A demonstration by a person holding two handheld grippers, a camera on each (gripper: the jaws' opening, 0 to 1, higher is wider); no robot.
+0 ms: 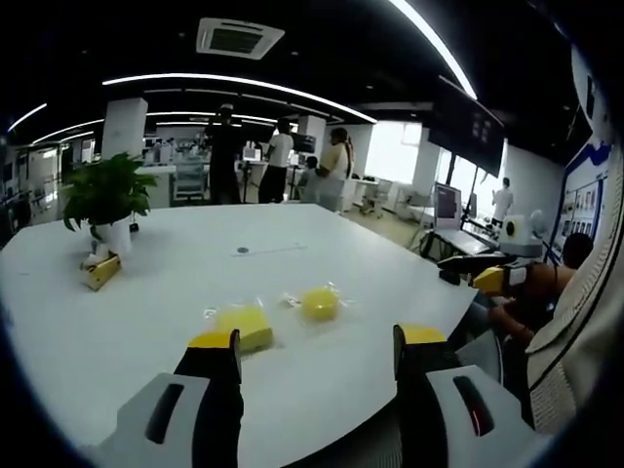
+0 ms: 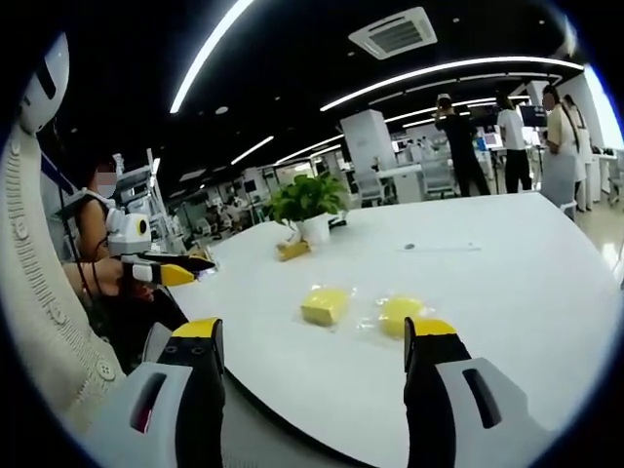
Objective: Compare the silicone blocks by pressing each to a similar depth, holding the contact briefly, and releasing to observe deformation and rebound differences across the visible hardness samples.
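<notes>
Two yellow silicone samples in clear wrap lie on the white table (image 1: 146, 292). One is a square block (image 1: 245, 323) (image 2: 326, 305). Beside it rests a round block (image 1: 320, 303) (image 2: 399, 314). My left gripper (image 1: 317, 346) hovers open just short of them, its left jaw close to the square block's edge. My right gripper (image 2: 314, 341) is open too, over the table's edge, with its right jaw overlapping the round block in the picture. Nothing is held between either pair of jaws.
A potted plant (image 1: 105, 200) (image 2: 309, 205) stands far back on the table (image 2: 507, 273), a small yellow object (image 1: 101, 272) (image 2: 292, 250) beside it. Several people (image 1: 280, 161) stand beyond. A seated person (image 2: 102, 244) holds another gripper (image 2: 166, 268) (image 1: 492, 276) at the table's side.
</notes>
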